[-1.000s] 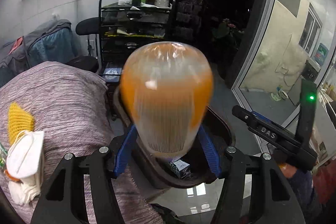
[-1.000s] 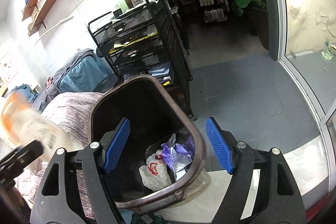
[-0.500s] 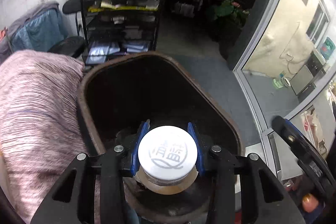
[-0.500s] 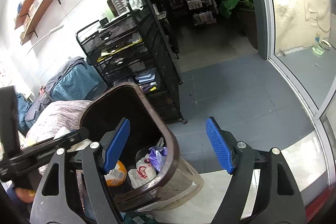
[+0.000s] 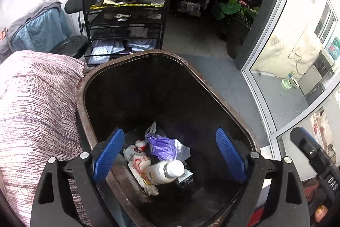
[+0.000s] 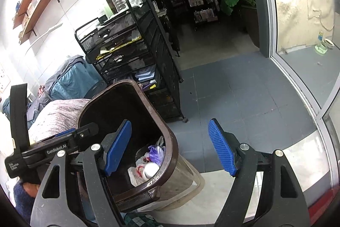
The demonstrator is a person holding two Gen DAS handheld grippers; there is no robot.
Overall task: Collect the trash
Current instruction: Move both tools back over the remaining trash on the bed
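The drop step is judged just done. The left gripper (image 5: 170,154) is held over the bin (image 5: 136,54), its jaws have just been opening, and nothing is left between them; the bottle (image 5: 164,171) is seen lying on its side at the bottom, on the white bag (image 5: 138,165) and just beside the purple bag (image 5: 163,147). In the right wrist view the bottle's cap (image 6: 151,169) is glimpsed over the bin rim. The right gripper (image 6: 169,147) is held with jaws apart and empty, its left finger over the bin's mouth, its right finger over the floor (image 6: 233,88).

The left gripper is next to be lifted clear of the rim and carried to further trash, none of which is shown now. The striped cloth (image 5: 34,112) is pressed against the bin's left side, and the wire cart (image 5: 125,14) stands close behind it, so little room is left there. The right gripper is near the left one and may need to be kept aside during the withdrawal.
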